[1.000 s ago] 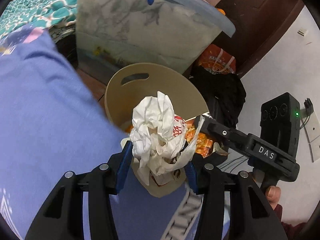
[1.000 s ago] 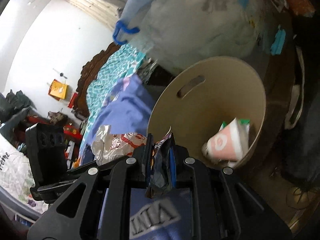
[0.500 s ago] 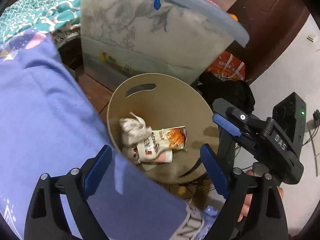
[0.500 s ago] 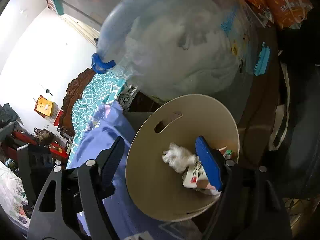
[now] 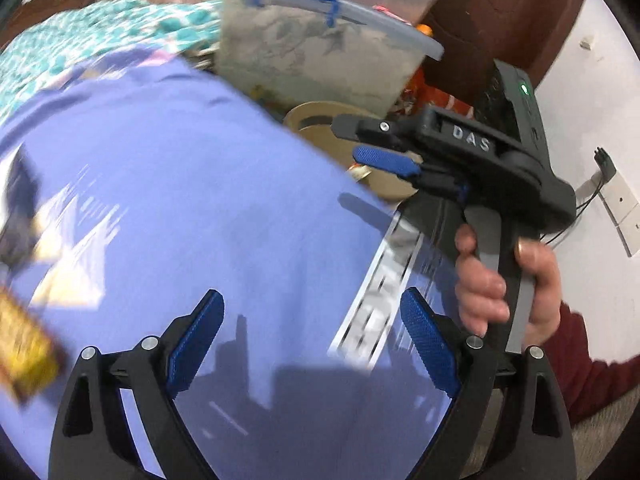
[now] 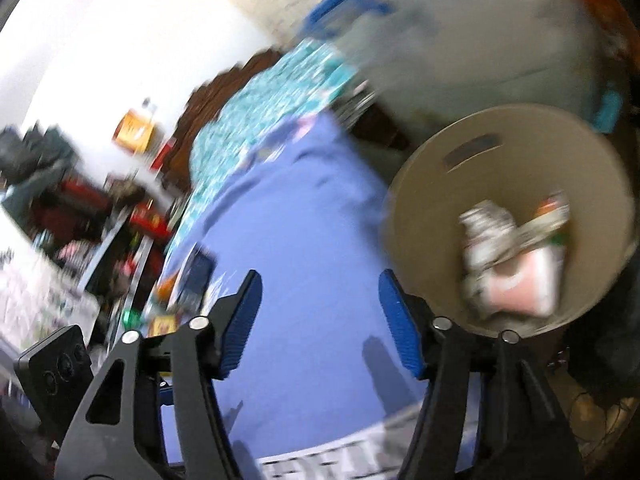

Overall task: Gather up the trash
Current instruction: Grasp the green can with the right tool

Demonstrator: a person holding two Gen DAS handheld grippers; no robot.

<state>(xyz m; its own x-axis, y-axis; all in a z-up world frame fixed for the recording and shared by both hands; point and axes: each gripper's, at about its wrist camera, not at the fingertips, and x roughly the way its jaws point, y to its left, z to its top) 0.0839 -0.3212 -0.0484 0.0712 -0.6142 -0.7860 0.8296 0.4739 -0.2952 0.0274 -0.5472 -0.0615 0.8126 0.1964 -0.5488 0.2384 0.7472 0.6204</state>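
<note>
A tan round bin (image 6: 516,152) stands beside the bed and holds crumpled white paper (image 6: 486,224) and a pink cup (image 6: 528,288). In the left wrist view only its rim (image 5: 320,120) shows behind the blue bedsheet (image 5: 200,200). My left gripper (image 5: 312,336) is open and empty over the sheet. My right gripper (image 6: 320,320) is open and empty, left of the bin; it also shows in the left wrist view (image 5: 384,148), near the bin. A yellow wrapper (image 5: 24,352) lies at the far left on the sheet.
A clear storage box (image 5: 320,52) with a blue handle stands behind the bin. A teal patterned blanket (image 6: 260,92) lies on the bed's far part. Dark wrappers (image 6: 196,276) lie on the sheet. Cluttered shelves (image 6: 80,200) are at the left.
Both grippers opened and dropped their trash into the bin, then pulled back from it over the blue sheet. Both views are now blurred by motion.
</note>
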